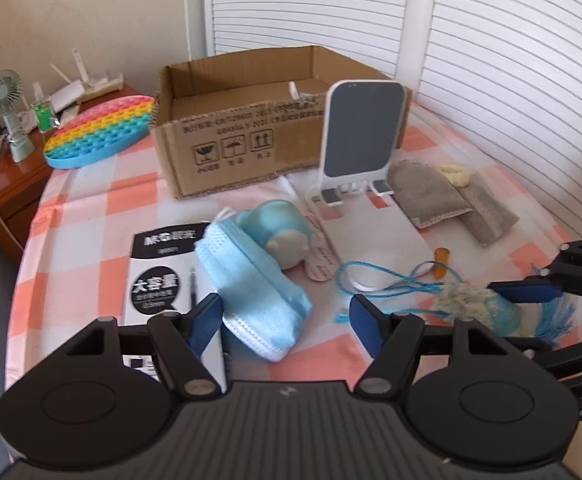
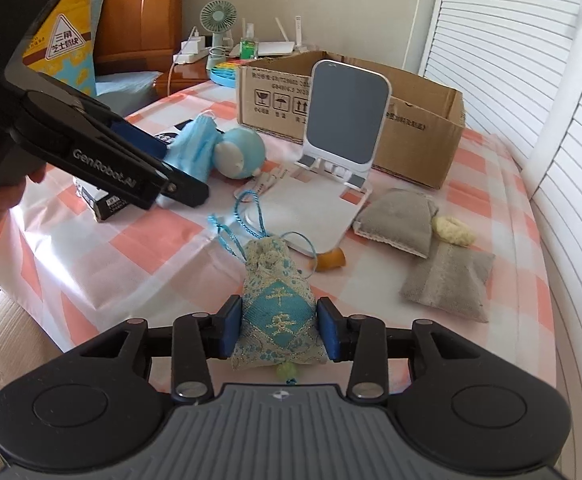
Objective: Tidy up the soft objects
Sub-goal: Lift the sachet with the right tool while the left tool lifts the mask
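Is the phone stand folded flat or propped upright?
Propped upright: the phone stand's grey back panel rises steeply from its white base lying flat on the tablecloth.

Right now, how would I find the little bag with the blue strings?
Start at the cardboard box on the checked tablecloth, then come forward past the white phone stand. The sachet sits between the right gripper pads. Unlike the plain grey pouches nearby, it is blue and gold brocade with a green bead.
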`<state>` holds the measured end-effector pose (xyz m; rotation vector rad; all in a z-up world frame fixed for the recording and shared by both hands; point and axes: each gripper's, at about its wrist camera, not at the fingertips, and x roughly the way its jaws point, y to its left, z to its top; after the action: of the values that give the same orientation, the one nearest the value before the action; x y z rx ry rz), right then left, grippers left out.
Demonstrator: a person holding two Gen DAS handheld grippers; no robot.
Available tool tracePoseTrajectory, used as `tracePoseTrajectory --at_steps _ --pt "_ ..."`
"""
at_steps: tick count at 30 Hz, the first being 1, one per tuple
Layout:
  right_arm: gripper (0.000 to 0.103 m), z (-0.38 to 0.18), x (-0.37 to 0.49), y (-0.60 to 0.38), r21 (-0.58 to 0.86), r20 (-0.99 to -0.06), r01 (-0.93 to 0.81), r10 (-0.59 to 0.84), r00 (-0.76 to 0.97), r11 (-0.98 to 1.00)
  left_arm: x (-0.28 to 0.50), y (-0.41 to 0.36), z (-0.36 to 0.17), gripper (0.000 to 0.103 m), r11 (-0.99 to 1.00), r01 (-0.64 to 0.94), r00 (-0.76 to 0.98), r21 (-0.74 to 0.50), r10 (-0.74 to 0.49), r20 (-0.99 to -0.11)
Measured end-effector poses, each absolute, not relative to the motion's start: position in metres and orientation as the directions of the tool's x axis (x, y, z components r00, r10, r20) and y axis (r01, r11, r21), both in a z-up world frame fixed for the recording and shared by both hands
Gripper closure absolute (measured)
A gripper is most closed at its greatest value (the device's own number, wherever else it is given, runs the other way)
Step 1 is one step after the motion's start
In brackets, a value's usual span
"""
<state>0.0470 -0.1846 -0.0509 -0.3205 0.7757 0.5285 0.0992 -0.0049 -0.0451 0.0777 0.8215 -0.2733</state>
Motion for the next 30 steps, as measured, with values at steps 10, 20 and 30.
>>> tracePoseTrajectory --at_steps 10,20,30 --pt "0.036 -0.054 0.049 -0.185 -0.095 -0.731 -0.56 0.324 0.601 0.823 0.095 -0.021 -0.04 0.033 0.932 0.361 0.646 -0.013 -0.26 -0.718" --pt "0.019 -0.06 0.051 -0.184 -0.06 -0.733 -0.578 0.357 0.579 0.814 0.108 -0.008 -0.036 0.025 0.927 0.354 0.681 0.121 -0.167 -0.713" --pt "0.006 -0.063 0.052 -0.185 -0.023 -0.736 -0.588 0.384 0.557 0.809 0.117 -0.019 -0.045 0.017 0.891 0.442 0.636 0.103 -0.23 -0.736"
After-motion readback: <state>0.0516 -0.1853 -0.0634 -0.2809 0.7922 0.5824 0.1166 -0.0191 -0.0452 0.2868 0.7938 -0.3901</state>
